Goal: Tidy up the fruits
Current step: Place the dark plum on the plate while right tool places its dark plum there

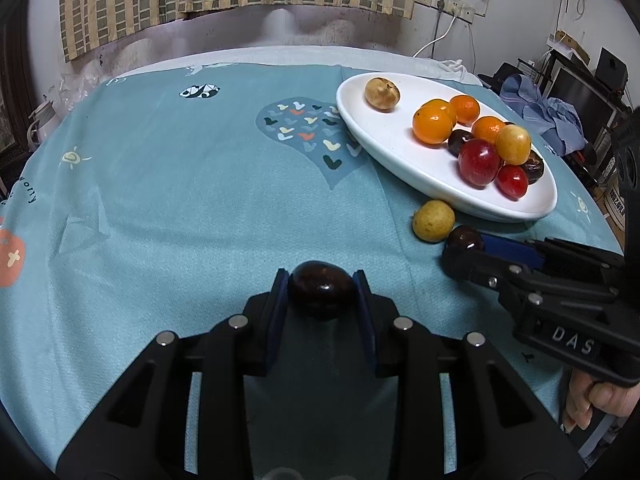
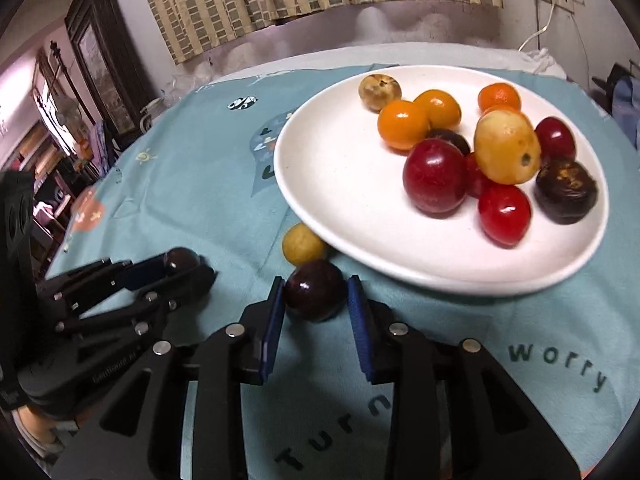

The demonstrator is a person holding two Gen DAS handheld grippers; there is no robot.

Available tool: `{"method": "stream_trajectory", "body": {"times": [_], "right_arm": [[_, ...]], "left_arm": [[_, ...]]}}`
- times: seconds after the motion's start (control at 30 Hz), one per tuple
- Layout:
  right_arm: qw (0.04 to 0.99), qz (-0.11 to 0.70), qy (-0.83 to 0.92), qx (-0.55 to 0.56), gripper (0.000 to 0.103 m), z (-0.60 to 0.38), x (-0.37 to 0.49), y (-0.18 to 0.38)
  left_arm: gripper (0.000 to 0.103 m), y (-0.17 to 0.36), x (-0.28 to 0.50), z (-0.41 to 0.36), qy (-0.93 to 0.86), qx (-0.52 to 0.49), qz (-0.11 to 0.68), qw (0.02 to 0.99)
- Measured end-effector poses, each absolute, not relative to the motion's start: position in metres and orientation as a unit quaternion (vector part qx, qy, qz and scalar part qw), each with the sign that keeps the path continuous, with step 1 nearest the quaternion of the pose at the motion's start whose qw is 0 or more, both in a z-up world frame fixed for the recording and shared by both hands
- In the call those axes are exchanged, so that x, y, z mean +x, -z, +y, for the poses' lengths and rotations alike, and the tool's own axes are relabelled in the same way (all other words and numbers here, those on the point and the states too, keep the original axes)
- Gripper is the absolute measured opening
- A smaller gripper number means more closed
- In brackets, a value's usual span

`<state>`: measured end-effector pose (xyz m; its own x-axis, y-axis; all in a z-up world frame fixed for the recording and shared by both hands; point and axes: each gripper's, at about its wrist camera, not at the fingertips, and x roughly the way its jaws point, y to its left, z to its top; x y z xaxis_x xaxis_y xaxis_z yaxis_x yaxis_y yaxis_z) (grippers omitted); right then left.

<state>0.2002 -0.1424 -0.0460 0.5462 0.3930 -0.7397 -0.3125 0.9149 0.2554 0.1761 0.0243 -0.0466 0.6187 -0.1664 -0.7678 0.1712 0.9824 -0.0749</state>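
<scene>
Left gripper (image 1: 321, 286) clenched on a dark plum (image 1: 321, 290), blue pads (image 1: 280, 300) pressed to both its sides, low over the teal tablecloth (image 1: 180, 200). Right gripper (image 2: 316, 292) grasping a second dark plum (image 2: 315, 290), pads at its flanks, though contact on the right-hand pad looks slight and is hard to judge. Small yellow fruit (image 2: 303, 244) just beyond at 11 o'clock, touching or nearly touching the white plate (image 2: 320, 184). On the plate, from 12 round to 4 o'clock: brown speckled fruit (image 2: 379, 92), oranges (image 2: 404, 130), big red plum (image 2: 435, 176), yellow fruit (image 2: 507, 148), dark wrinkled fruit (image 2: 566, 191).
</scene>
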Motion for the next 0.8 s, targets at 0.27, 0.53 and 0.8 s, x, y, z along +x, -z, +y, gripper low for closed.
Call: {"method": "stream_trajectory", "body": {"times": [0.27, 0.53, 0.8], "right_arm": [[0.879, 0.419, -0.223, 0.049, 0.030, -0.151, 0.179, 0.035], [0.893, 0.379, -0.226, 0.090, 0.030, -0.190, 0.149, 0.004], [0.906, 0.357, -0.197, 0.113, 0.030, -0.221, 0.170, -0.018]], "left_arm": [[0.033, 0.046, 0.175, 0.025, 0.097, -0.003, 0.425, 0.900], [0.033, 0.036, 0.166, 0.017, 0.108, 0.003, 0.405, 0.908], [0.033, -0.013, 0.169, -0.005, 0.145, -0.001, 0.366, 0.919]]}}
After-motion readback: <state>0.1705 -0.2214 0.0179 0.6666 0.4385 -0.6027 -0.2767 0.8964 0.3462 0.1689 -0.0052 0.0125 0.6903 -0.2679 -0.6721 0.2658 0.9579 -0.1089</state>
